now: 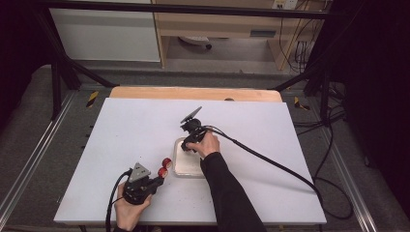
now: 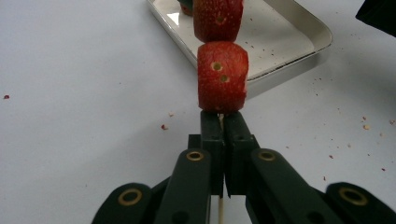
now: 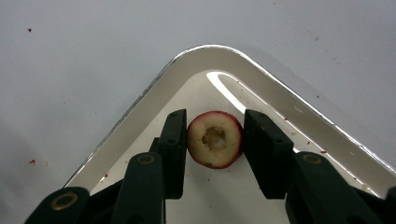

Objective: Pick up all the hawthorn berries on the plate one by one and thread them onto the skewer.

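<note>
Both grippers are matte black. The left gripper (image 1: 161,180) carries a grey three-cornered plate on top, and the right gripper (image 1: 185,148) a darker one. Each trails a thick black cable. Up close, the jaws are flat black blocks on jointed links pinned with brass-ringed rivets. The person's right arm wears a long black sleeve (image 1: 227,191).

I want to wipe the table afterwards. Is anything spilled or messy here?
Yes: small reddish crumbs lie scattered on the white table around the metal tray, with a few specks inside the tray. Nothing is tipped or broken.
</note>
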`<state>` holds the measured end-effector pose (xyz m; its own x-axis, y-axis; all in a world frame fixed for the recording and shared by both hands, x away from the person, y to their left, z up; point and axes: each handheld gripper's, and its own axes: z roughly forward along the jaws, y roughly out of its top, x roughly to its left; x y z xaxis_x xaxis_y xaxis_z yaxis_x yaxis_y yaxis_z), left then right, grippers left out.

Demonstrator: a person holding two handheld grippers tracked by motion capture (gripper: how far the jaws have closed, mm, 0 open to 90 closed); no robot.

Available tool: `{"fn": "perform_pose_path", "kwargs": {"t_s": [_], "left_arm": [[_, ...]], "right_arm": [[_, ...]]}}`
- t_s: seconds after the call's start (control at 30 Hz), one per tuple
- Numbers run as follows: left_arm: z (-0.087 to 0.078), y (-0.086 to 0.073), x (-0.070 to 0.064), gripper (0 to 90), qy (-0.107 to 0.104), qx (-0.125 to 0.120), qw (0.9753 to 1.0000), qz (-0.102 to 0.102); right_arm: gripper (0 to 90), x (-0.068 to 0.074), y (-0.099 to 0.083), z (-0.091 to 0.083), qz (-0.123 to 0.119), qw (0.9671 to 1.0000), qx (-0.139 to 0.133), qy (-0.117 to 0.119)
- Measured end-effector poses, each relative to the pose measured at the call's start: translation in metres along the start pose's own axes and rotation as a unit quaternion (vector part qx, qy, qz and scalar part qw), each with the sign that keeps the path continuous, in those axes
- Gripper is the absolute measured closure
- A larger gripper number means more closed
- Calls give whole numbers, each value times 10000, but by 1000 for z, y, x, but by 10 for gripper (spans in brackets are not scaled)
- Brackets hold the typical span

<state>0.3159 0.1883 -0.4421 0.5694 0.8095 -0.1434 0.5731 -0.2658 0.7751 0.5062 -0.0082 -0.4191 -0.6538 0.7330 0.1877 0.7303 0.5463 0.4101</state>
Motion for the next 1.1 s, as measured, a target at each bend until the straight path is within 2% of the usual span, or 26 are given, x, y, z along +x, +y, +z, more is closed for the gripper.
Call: {"fn": "perform_pose_path", "kwargs": {"t_s": [0.07, 0.37, 0.6, 0.9, 1.1], "left_arm": [[0, 0, 0, 881, 0, 4, 10000, 7], [0, 0, -2, 881, -6, -11, 10000, 21], [1, 1, -4, 882, -25, -15, 10000, 51], [4, 4, -10, 881, -73, 5, 9999, 94], [8, 7, -18, 881, -110, 15, 9998, 170]], "right_arm": [[612, 1, 0, -2, 53, 10000, -36, 49], [614, 6, -2, -23, 17, 9995, -305, 123], [614, 9, -12, -38, 19, 9986, -485, 199], [615, 1, -37, -53, 167, 9953, -884, 364], [615, -3, -57, -65, 200, 9915, -1209, 437]]}}
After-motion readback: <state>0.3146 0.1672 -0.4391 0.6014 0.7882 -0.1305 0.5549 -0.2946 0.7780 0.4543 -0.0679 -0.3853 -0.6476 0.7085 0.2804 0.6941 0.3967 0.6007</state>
